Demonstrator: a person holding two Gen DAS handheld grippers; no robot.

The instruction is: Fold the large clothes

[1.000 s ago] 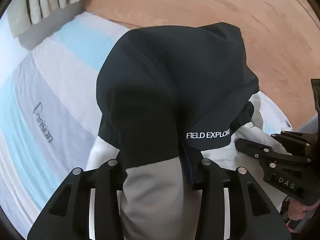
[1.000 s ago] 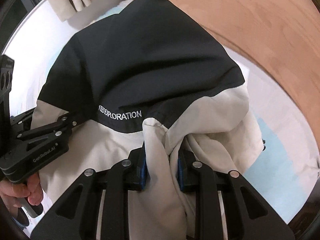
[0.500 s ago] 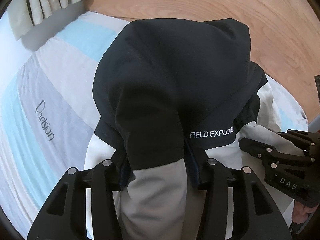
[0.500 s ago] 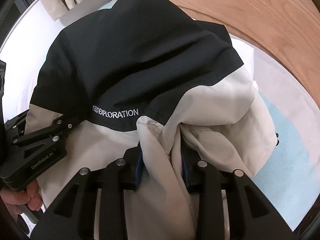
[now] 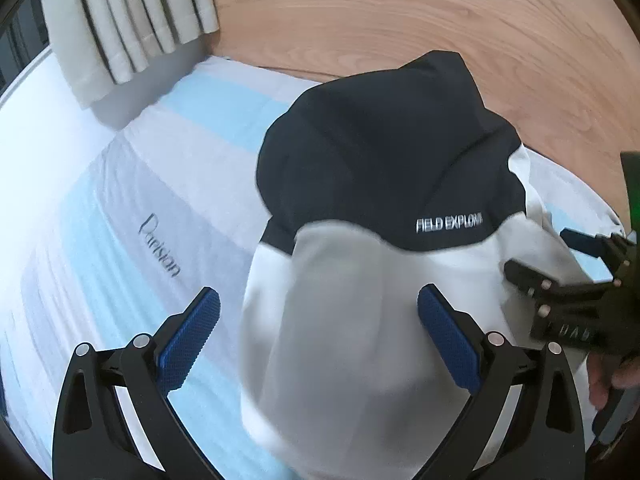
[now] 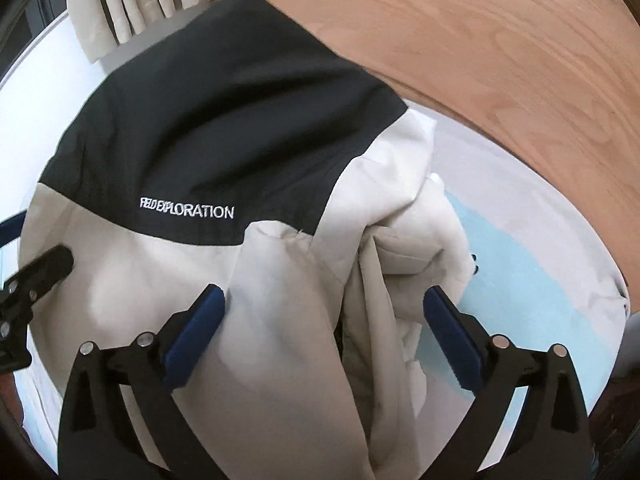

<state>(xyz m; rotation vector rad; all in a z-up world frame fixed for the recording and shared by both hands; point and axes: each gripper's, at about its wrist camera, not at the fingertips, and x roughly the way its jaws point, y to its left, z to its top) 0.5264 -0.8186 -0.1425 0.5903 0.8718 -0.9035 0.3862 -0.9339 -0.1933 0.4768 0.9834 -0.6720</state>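
On the striped bedsheet (image 5: 132, 184), close to the wooden floor (image 5: 440, 12), lies the black-and-cream jacket (image 5: 384, 152), folded over on itself with the "FIELD EXPLORATION" lettering (image 6: 187, 211) facing up; you have just let it go with both hands. Your left gripper (image 5: 318, 332) had a cream sleeve section pinched a moment ago, and its jaws have just been opening; they now stand wide apart, the cream cloth lying loose between the blue pads (image 5: 188, 344) without being pressed. Your right gripper (image 6: 324, 332) did the same; its jaws have just sprung apart from a bunched cream fold, which now sags between them, touching neither pad as far as the right wrist view shows. The black upper panel looks flatter and lower than half a second ago, so I judge the fold as laid down and released; the bundle at the right edge (image 6: 412, 248) stays rumpled, though, and likely wants tucking or smoothing before your next fold. The curtain (image 5: 132, 20) hangs well clear at the far corner.
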